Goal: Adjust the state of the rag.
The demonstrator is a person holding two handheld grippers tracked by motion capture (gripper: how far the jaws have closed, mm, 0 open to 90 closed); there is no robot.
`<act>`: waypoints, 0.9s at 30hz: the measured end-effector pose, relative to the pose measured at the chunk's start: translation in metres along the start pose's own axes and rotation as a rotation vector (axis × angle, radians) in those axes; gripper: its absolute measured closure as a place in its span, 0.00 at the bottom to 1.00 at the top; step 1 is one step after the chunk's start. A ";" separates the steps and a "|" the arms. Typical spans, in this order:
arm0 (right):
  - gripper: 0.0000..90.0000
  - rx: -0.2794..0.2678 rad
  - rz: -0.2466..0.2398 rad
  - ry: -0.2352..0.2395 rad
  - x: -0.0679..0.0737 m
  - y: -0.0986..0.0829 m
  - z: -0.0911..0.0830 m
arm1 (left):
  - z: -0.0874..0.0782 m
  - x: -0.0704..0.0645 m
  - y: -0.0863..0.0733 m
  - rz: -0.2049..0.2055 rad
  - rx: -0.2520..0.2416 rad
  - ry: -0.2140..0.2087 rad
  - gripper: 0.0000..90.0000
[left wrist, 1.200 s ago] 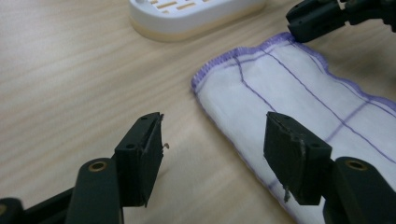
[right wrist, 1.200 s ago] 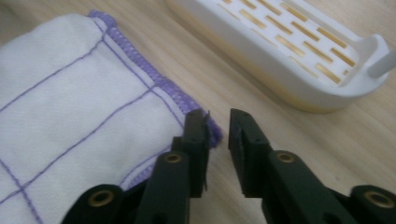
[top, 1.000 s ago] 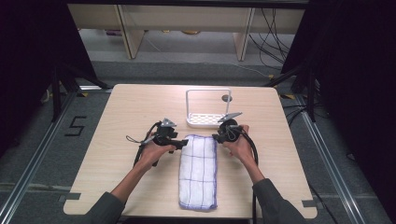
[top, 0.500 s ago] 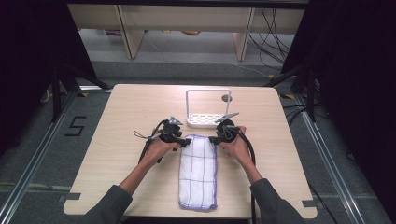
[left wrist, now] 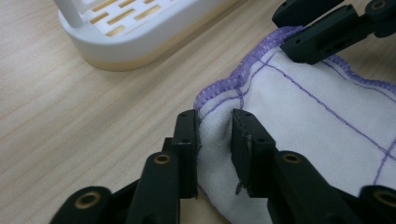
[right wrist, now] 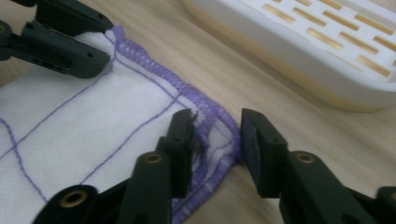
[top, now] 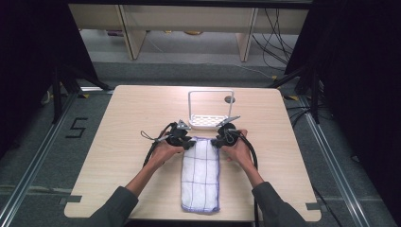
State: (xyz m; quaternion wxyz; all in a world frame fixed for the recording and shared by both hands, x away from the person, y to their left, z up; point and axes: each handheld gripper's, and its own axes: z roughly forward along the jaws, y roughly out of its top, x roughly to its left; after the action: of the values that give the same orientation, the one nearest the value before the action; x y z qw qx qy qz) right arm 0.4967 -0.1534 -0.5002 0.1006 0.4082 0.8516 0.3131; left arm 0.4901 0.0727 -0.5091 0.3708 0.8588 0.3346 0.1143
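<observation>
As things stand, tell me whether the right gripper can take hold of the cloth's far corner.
Probably yes: the right gripper already has its open fingers astride the cloth corner, and nothing lies between them.

Free room: bare surface (top: 127, 142) left of the cloth (top: 201, 175) and right of it, open to both side edges; far strip behind the rack also bare.
Obstacles: white rack (top: 210, 111) with its upright frame, just beyond the cloth's far end, close ahead of the left gripper (top: 182, 140) and right gripper (top: 222, 139); cables trailing beside each forearm.
</observation>
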 end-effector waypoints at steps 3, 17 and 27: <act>0.89 -0.025 0.005 0.041 -0.001 -0.003 0.001 | 0.000 -0.001 -0.001 -0.013 -0.011 -0.004 0.85; 0.94 -0.085 0.000 0.077 0.000 -0.001 -0.018 | -0.015 -0.003 0.005 -0.004 -0.065 0.000 0.89; 0.94 -0.115 -0.005 0.088 0.004 0.000 -0.028 | -0.024 -0.007 0.009 0.000 -0.085 0.002 0.89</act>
State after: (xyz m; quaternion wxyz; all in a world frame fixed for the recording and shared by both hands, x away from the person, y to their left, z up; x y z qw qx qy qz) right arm 0.4828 -0.1630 -0.4779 0.0870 0.3852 0.8369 0.3789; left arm 0.4787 0.0771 -0.4851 0.4066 0.8422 0.3298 0.1291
